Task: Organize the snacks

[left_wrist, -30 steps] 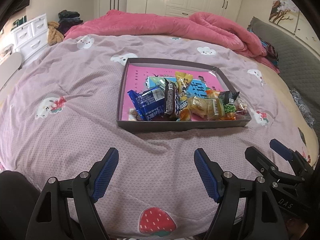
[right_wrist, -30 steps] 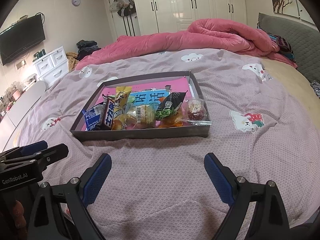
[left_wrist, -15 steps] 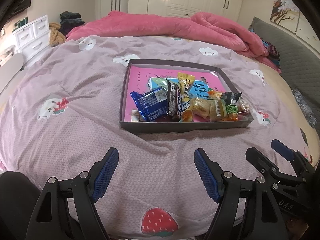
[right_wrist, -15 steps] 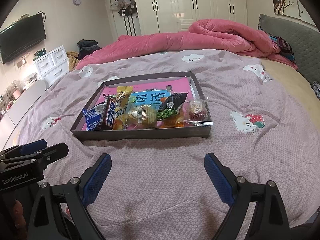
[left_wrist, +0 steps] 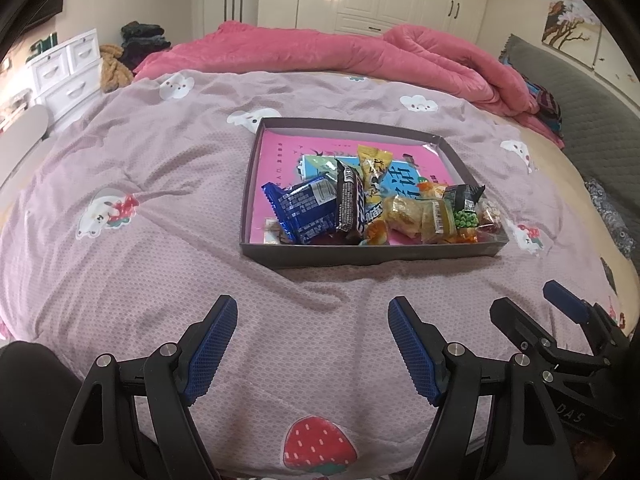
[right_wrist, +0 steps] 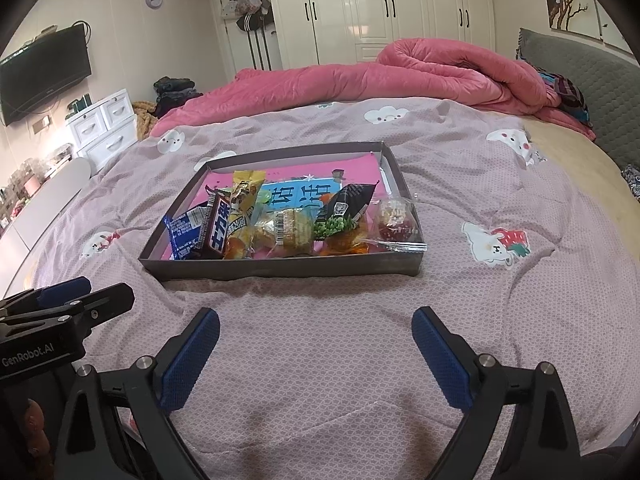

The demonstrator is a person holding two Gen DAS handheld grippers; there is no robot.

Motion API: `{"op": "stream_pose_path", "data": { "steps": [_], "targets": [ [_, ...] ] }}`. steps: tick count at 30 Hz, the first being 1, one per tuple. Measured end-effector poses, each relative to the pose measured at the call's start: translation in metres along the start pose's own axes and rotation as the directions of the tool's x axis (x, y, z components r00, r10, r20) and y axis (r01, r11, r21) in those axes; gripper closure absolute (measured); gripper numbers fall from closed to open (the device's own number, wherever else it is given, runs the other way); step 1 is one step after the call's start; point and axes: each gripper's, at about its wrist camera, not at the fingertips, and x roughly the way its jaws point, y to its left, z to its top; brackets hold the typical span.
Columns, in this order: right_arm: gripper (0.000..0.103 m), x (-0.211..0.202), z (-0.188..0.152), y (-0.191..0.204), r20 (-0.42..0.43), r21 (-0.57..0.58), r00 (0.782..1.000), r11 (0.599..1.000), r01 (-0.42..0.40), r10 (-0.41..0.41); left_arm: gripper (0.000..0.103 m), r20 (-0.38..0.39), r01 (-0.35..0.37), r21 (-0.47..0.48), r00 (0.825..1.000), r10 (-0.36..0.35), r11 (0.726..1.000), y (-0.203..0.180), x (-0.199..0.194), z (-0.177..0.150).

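Note:
A shallow grey box with a pink floor (left_wrist: 276, 152) (right_wrist: 280, 268) lies on the bed and holds several snacks along its near wall. Among them are a blue packet (left_wrist: 302, 210) (right_wrist: 184, 232), a dark chocolate bar (left_wrist: 350, 200) (right_wrist: 220, 226), a yellow packet (left_wrist: 374, 168) (right_wrist: 242, 200), a pastry in clear wrap (left_wrist: 416, 214) (right_wrist: 286, 226), a green pea bag (left_wrist: 464, 210) (right_wrist: 344, 210) and a red sweet in clear wrap (right_wrist: 396, 222). My left gripper (left_wrist: 310, 344) hangs open over the sheet, short of the box. My right gripper (right_wrist: 316, 356) is open too, with nothing between its fingers.
The bed carries a mauve sheet with cartoon prints (left_wrist: 120, 208). A pink duvet (left_wrist: 360, 52) is heaped at the far side, and a grey headboard (right_wrist: 600, 92) is on the right. White drawers (right_wrist: 104, 124) stand at the left. Each gripper shows at the edge of the other's view.
The box sits slightly lower in the left wrist view than a second ago. Both grippers stay open, and the snacks have not moved.

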Motion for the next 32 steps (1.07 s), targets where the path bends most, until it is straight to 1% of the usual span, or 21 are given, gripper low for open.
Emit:
{"op": "stream_pose_path", "data": {
  "steps": [8,14,25,29,31,32],
  "targets": [
    [0.005,0.001,-0.001,-0.001,-0.002,0.003,1.0,1.0,0.003,-0.003,0.024,-0.001,-0.002,0.005,1.0,0.002,1.0,-0.002,0.002,0.0],
    [0.002,0.003,-0.001,-0.003,0.001,0.012,1.0,1.0,-0.001,0.001,0.024,-0.002,-0.001,0.005,1.0,0.001,1.0,-0.003,0.002,-0.001],
    [0.002,0.008,-0.001,-0.007,-0.011,0.012,1.0,1.0,0.007,-0.007,0.024,-0.02,0.005,-0.008,1.0,-0.005,1.0,0.001,0.009,0.001],
    [0.002,0.017,0.002,-0.019,-0.02,0.04,1.0,0.999,0.019,-0.018,0.024,-0.023,0.026,-0.018,0.999,-0.026,1.0,0.011,0.017,0.005],
    [0.002,0.023,0.009,-0.035,-0.022,0.094,1.0,0.995,0.011,-0.009,0.024,-0.026,0.039,-0.05,0.999,-0.04,0.998,0.026,0.024,0.016],
    [0.002,0.026,0.014,-0.047,-0.017,0.126,1.0,0.992,0.016,-0.014,0.024,-0.018,0.031,-0.061,0.999,-0.032,0.998,0.035,0.026,0.023]
  ]
}}
